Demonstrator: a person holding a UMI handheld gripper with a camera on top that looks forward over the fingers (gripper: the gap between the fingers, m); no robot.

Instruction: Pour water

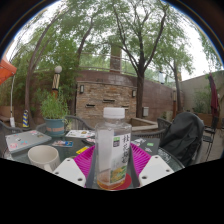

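A clear plastic bottle (pixel 113 135) with a white cap and a green and white label stands upright between my fingers. A little amber liquid sits in its bottom. My gripper (pixel 113 152) is shut on it, with the pink pads (pixel 85 158) pressed against its two sides. A white cup (pixel 43 155) rests on the glass table (pixel 150 146), to the left of the left finger and close to it.
A potted plant in a teal pot (pixel 53 112) and some papers (pixel 24 140) lie on the table's left side. A black chair (pixel 185 135) stands to the right. Beyond the table are a brick wall (pixel 105 97) and trees.
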